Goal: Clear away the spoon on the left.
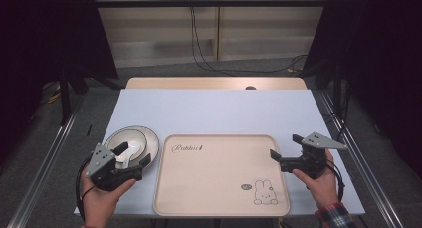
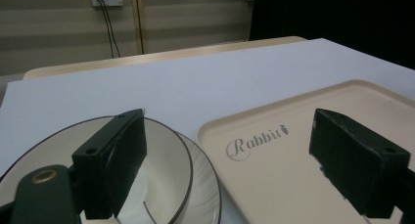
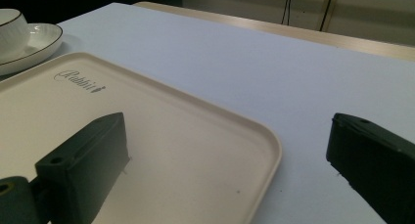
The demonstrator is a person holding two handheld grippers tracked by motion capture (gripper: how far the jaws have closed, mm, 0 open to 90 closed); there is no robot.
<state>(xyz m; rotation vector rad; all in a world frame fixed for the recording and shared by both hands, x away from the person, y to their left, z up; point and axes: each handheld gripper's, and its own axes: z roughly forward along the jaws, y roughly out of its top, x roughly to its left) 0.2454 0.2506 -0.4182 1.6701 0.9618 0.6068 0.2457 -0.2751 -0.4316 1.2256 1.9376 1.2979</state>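
From where I stand, the work looks barely begun. The left tongs [image 1: 133, 157] hang over the near edge of the bowl [image 1: 127, 144], which sits on its saucer [image 1: 151, 137] on the white table [image 1: 214, 111], just left of the beige tray [image 1: 219, 188]. Their jaws stand wide apart with nothing pinched; in the left gripper view one jaw is over the bowl and the other over the tray's corner, so no grip is made yet. The right tongs [image 1: 284, 151] are open too, holding nothing, one jaw over the tray's right edge and the other over bare table. The tray carries nothing but its printed rabbit. My guess is the bowl and saucer are bound for the tray, and all of that, the grasp, the lift and the setting down, is left to do.
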